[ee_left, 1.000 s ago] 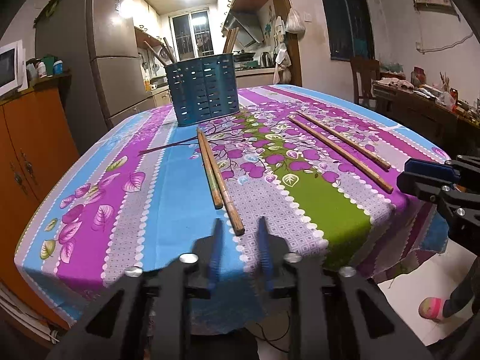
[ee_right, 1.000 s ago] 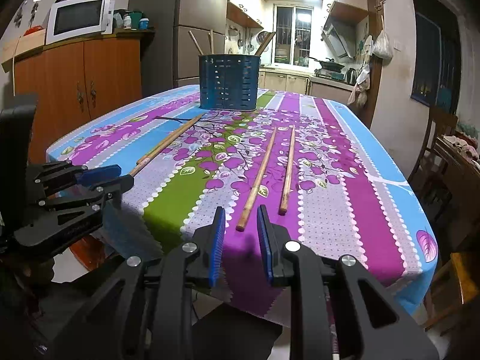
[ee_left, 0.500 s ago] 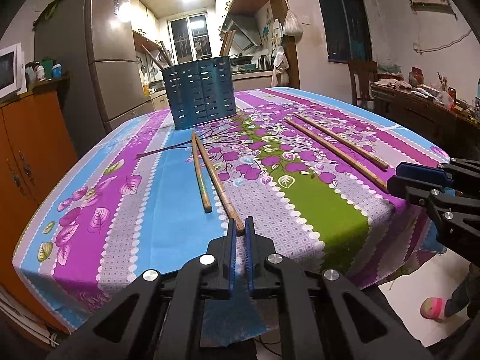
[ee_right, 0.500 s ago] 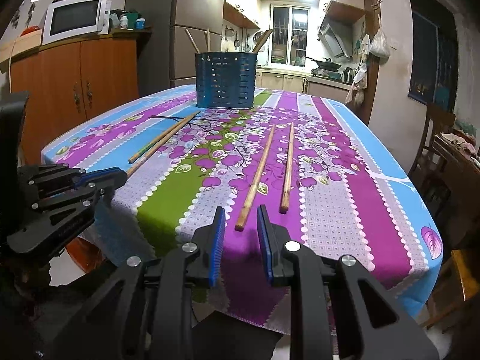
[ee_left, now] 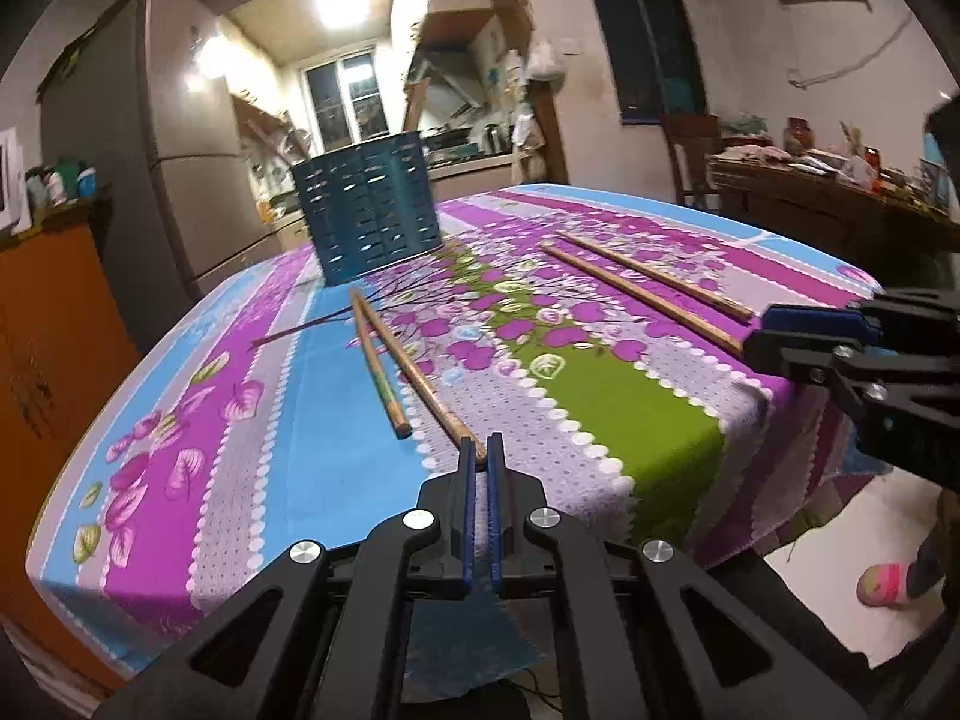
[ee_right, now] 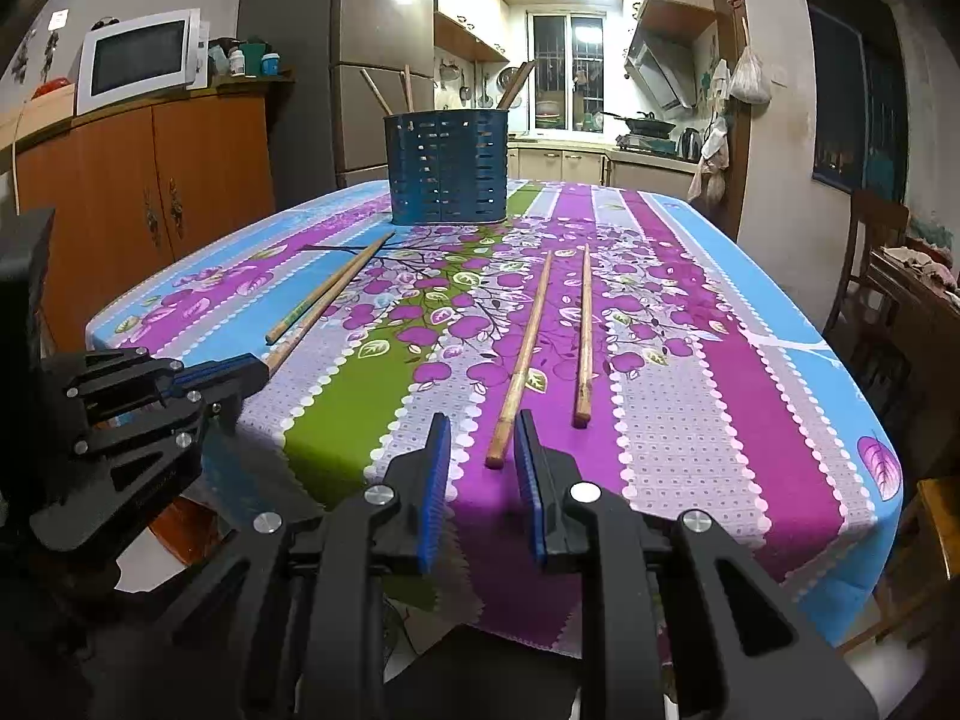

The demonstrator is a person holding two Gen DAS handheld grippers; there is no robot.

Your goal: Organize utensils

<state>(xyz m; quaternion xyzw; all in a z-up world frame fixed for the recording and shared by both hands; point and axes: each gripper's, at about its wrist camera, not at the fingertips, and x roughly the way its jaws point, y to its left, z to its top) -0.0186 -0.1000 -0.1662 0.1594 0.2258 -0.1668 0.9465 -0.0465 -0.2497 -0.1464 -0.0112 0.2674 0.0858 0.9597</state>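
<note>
- The left gripper (ee_left: 479,455) pinches the near end of one chopstick (ee_left: 420,375) on the floral tablecloth (ee_left: 630,420), its jaws nearly together.
- The right gripper (ee_right: 480,438) stands wide, straddling the tip of another chopstick (ee_right: 521,360), not yet closed.
- The blue holder (ee_right: 447,167) stands at the far end, some sticks already inside.
- Likely next: close the right jaws, lift both sticks, carry them to the holder.

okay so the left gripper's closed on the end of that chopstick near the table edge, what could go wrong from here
The left gripper pinches only the very tip of the long chopstick, so it may pivot or slip out when lifted. Its neighbour chopstick lies close alongside and could get nudged. The blue utensil holder already holds sticks that could block insertion.
</note>
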